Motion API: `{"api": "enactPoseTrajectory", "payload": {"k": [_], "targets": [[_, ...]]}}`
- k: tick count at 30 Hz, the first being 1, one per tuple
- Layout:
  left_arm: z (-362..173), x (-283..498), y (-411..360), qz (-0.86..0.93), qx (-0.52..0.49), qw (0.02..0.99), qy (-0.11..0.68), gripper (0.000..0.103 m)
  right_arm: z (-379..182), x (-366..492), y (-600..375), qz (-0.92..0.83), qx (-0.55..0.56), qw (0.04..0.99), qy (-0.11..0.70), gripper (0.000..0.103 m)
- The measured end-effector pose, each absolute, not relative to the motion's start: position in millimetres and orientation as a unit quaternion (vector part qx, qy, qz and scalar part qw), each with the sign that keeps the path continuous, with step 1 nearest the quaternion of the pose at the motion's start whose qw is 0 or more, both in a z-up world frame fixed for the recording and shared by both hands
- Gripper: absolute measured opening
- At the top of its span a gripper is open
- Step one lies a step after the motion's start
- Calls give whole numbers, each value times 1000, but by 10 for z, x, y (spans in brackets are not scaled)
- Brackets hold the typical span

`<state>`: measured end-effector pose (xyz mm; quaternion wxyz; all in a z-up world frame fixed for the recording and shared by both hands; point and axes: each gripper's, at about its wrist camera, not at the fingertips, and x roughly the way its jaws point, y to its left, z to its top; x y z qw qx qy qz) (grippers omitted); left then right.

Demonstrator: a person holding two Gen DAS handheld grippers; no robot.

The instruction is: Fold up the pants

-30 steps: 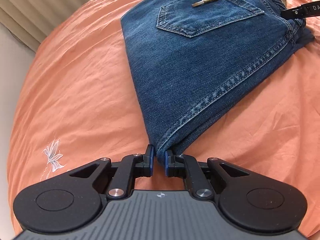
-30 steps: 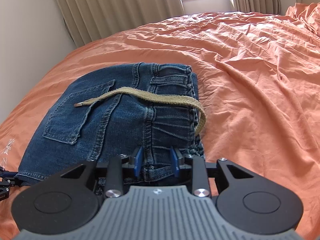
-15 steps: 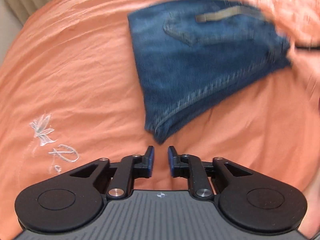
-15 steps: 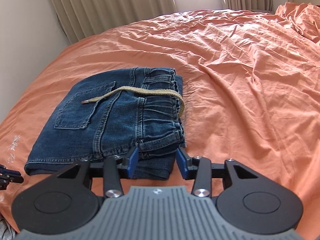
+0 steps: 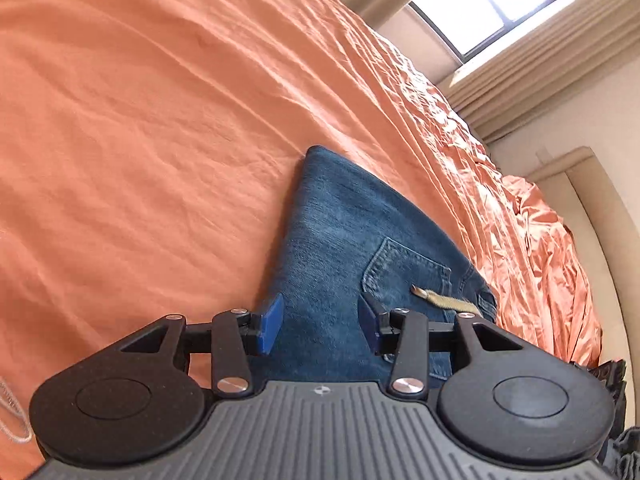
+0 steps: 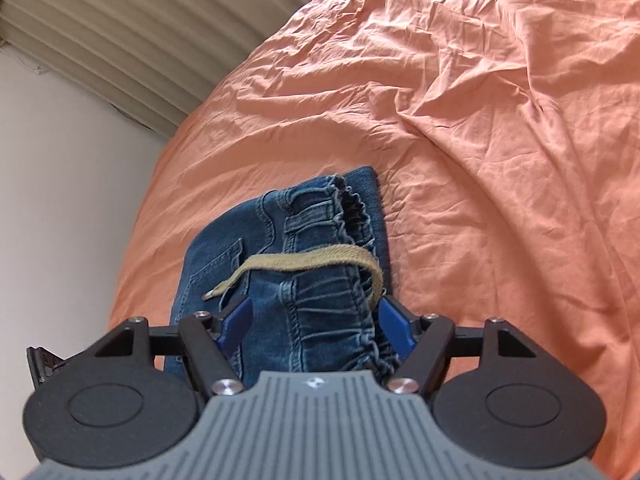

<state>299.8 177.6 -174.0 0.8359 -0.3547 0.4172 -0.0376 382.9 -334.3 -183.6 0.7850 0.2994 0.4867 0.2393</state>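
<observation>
Bedroom, domestic. Bed [image 5: 160, 120] was spread with a rumpled orange sheet [image 6: 480, 120]; padded headboard [image 5: 600, 208], beige curtains [image 6: 120, 20] and window [image 5: 480, 4] were present.

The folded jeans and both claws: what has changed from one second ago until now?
Both claws let go. The left claw, earlier pinched on the jeans' corner, and the right claw, earlier on the waistband, are opening with no pad pressing denim. Both views have rolled and shifted. The jeans stay folded on the orange bedsheet, the drawstring still across them.
</observation>
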Motion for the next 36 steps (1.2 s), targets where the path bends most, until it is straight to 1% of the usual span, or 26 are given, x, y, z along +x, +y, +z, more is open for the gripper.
{"api": "enactPoseTrajectory", "payload": {"k": [3, 9, 11, 13, 16, 17, 18, 20, 21, 22, 24, 26, 30, 36], "targets": [[-1924, 3147, 1878, -39, -387, 822, 417, 52, -2020, 4035, -3334, 238, 310, 771, 502, 68], [-2225, 3382, 1894, -63, -406, 801, 436, 52, -2421, 4241, -3294, 257, 344, 735, 524, 67], [-2294, 3422, 1903, -73, -414, 795, 437, 51, -2508, 4283, -3289, 265, 351, 731, 522, 62], [-2340, 3460, 1899, -80, -413, 794, 440, 50, -2565, 4323, -3273, 274, 357, 727, 518, 55], [-2356, 3493, 1880, -82, -406, 796, 440, 46, -2662, 4355, -3263, 279, 379, 716, 516, 48], [-2352, 3499, 1872, -81, -404, 798, 441, 43, -2679, 4351, -3270, 279, 382, 715, 514, 46], [-2342, 3496, 1864, -80, -401, 799, 441, 38, -2676, 4343, -3270, 280, 382, 716, 513, 42], [-2311, 3480, 1850, -78, -398, 802, 439, 29, -2633, 4304, -3280, 285, 372, 723, 509, 36], [-2282, 3471, 1830, -73, -394, 804, 439, 24, -2591, 4291, -3274, 285, 365, 727, 507, 31], [-2249, 3465, 1804, -68, -386, 809, 438, 21, -2529, 4265, -3284, 287, 358, 731, 506, 26], [-2169, 3451, 1752, -58, -368, 818, 437, 15, -2398, 4268, -3257, 291, 342, 740, 500, 22], [-2070, 3436, 1697, -48, -351, 828, 436, 11, -2240, 4249, -3210, 289, 325, 751, 496, 21], [-1850, 3375, 1638, -43, -336, 839, 425, 9, -1905, 4167, -3138, 295, 304, 767, 482, 18], [-1440, 3160, 1696, -36, -320, 860, 396, 9, -1298, 3977, -2851, 318, 264, 787, 459, 18]]}}
